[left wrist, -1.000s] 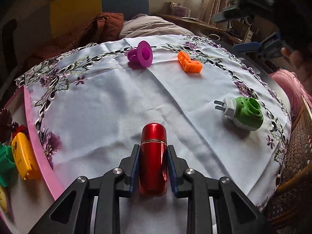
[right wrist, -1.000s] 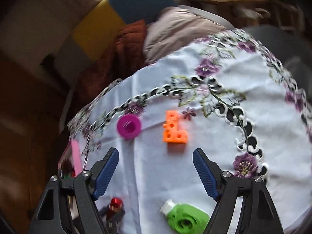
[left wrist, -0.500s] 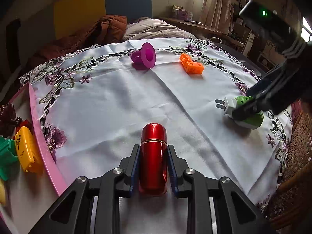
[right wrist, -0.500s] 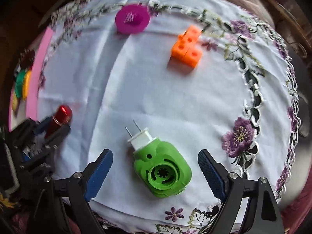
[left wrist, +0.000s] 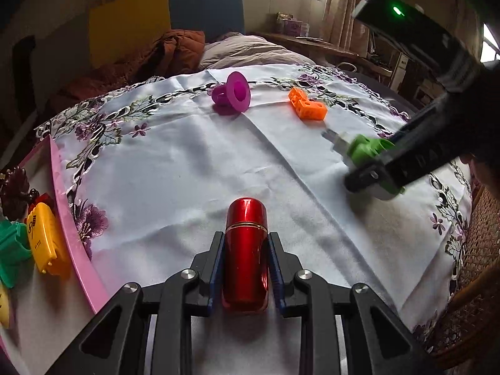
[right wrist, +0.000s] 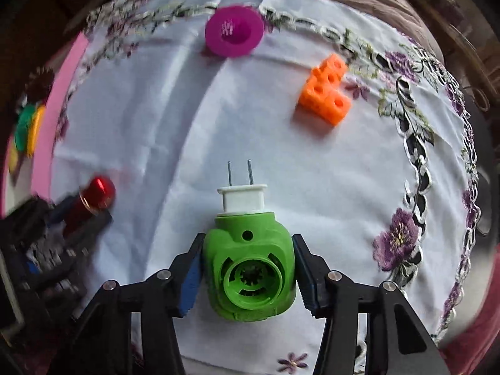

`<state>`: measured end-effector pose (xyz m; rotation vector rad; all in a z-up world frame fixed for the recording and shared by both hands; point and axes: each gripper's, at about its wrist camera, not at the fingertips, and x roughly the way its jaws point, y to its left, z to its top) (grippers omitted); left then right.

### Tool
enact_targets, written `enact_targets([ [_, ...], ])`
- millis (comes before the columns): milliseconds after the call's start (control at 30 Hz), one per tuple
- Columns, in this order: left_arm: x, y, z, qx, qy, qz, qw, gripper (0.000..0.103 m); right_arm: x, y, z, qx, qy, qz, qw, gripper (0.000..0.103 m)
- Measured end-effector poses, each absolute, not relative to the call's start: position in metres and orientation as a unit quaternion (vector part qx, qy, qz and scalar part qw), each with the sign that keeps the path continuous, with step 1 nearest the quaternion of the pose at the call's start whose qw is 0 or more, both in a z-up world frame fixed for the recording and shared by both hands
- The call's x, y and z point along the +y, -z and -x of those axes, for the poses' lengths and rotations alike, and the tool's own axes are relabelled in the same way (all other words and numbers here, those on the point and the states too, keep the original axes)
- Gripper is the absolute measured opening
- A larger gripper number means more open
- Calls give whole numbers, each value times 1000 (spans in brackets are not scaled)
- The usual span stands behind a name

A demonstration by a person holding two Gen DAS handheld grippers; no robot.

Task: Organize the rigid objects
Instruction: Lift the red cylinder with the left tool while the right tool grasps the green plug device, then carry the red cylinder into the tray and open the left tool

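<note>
My left gripper (left wrist: 246, 268) is shut on a red metal cylinder (left wrist: 247, 250) just above the white tablecloth; it also shows in the right wrist view (right wrist: 93, 200). My right gripper (right wrist: 248, 268) has closed its jaws against both sides of a green plug-in device (right wrist: 250, 268) with a white two-pin plug, lying on the cloth; the device also shows in the left wrist view (left wrist: 364, 148). A magenta flanged piece (left wrist: 234, 92) (right wrist: 233, 32) and an orange block piece (left wrist: 307, 106) (right wrist: 326, 93) lie farther back.
A pink tray (left wrist: 75, 237) at the left table edge holds a yellow piece (left wrist: 43, 240), a green piece (left wrist: 12, 250) and a dark pine cone (left wrist: 15, 184). A wicker chair (left wrist: 475, 268) stands at the right. Bedding lies behind the table.
My right gripper dropped down over the green plug-in device and closed its jaws onto its sides. My left gripper kept hold of the red cylinder and barely moved.
</note>
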<state>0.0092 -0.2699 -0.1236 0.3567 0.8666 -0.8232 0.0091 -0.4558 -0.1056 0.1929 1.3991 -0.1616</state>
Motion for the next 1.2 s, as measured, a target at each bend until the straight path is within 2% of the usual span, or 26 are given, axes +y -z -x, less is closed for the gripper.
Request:
enact_targets([
  [167,-269,124,-9,404,386,-163,813,26,-455,102,-26,589,85,-157,788,53],
  [300,-268,124,-9,404,388,-159,813,26,-441,111,-28,572,93,-145,802,53],
  [433,-268,124,-9,401,386,-157,816,26,-434,115,-26,572,87,-122,806,54],
  [833,-267,125,-7,397,384,-159,818,26,-452,108,-11,567,75,-159,805,57],
  [1200,-269,122,-8,400,382,-167,816,26,-438,114,-26,565,85,-128,810,53],
])
